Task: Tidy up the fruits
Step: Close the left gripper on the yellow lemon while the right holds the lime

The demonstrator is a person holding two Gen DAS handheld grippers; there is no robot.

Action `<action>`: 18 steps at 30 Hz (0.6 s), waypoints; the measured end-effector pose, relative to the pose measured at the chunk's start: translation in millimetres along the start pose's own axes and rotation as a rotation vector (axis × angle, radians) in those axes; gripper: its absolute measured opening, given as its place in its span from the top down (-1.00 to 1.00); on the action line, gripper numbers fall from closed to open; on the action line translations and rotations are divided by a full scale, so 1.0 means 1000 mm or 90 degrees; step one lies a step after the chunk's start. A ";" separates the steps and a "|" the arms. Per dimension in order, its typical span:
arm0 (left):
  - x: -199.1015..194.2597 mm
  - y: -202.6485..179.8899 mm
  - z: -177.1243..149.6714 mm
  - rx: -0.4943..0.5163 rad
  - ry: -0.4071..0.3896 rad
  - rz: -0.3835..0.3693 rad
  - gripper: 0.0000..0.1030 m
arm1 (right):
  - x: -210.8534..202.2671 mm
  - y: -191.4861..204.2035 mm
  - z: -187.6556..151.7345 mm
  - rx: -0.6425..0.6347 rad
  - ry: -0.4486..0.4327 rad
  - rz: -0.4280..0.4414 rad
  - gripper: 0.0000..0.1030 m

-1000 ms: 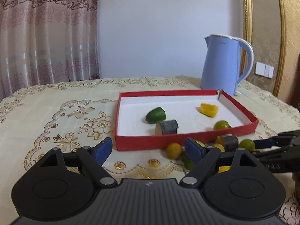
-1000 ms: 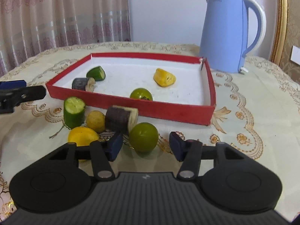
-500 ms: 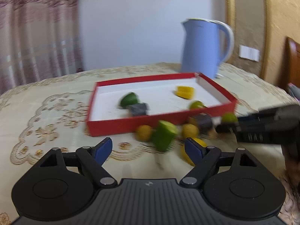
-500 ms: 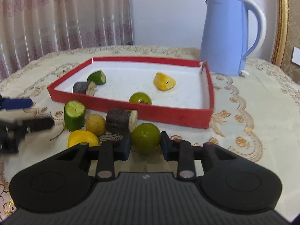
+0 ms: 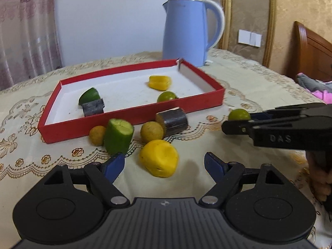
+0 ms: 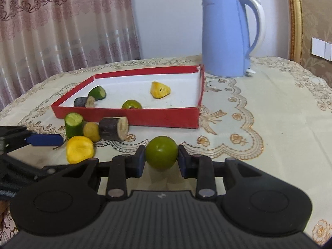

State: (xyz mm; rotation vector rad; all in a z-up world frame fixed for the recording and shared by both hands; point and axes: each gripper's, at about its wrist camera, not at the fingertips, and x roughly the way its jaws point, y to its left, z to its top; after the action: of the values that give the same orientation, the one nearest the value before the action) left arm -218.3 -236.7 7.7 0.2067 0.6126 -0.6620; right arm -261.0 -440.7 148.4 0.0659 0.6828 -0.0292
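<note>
On the cloth-covered counter (image 6: pixel 269 124), left to right: left gripper (image 5: pixel 165 164) with jaws spread wide around a yellow fruit chunk (image 5: pixel 159 158), not touching it; green cucumber piece (image 5: pixel 118 136), two small yellow-brown round fruits (image 5: pixel 151 131) and dark cut stub (image 5: pixel 173 121) just before the shallow red tray (image 5: pixel 132 117); right gripper (image 6: pixel 161 159) with jaws pinching a round green fruit (image 6: pixel 161 153); pale blue kettle (image 6: pixel 228 35) behind.

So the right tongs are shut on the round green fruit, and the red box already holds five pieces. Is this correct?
Not quite. The right tongs are shut on the round green fruit, but the red box holds four pieces, not five. The right wrist view shows this.
</note>
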 end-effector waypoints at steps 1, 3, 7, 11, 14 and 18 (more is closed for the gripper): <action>0.002 0.001 0.001 -0.001 0.003 0.003 -0.58 | 0.000 0.000 0.000 0.001 -0.001 0.003 0.41; 0.005 0.000 0.001 0.001 0.011 0.006 -0.29 | 0.000 -0.001 0.000 0.003 -0.001 0.009 0.41; 0.010 -0.001 0.002 0.007 0.024 0.018 -0.12 | -0.001 -0.003 -0.001 0.010 -0.004 0.017 0.40; 0.010 -0.002 0.002 0.010 0.024 0.033 -0.04 | -0.001 -0.003 -0.001 0.013 -0.004 0.020 0.40; 0.012 -0.002 0.003 0.006 0.024 0.041 0.10 | 0.000 -0.003 0.000 0.014 0.001 0.023 0.40; 0.012 -0.005 0.004 0.015 0.023 0.044 0.18 | 0.001 -0.004 0.000 0.017 0.005 0.027 0.40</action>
State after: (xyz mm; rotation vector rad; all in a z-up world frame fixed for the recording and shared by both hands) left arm -212.3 -247.6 3.7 0.2611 0.6301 -0.5993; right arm -260.5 -444.4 147.1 0.1059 0.6887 0.0032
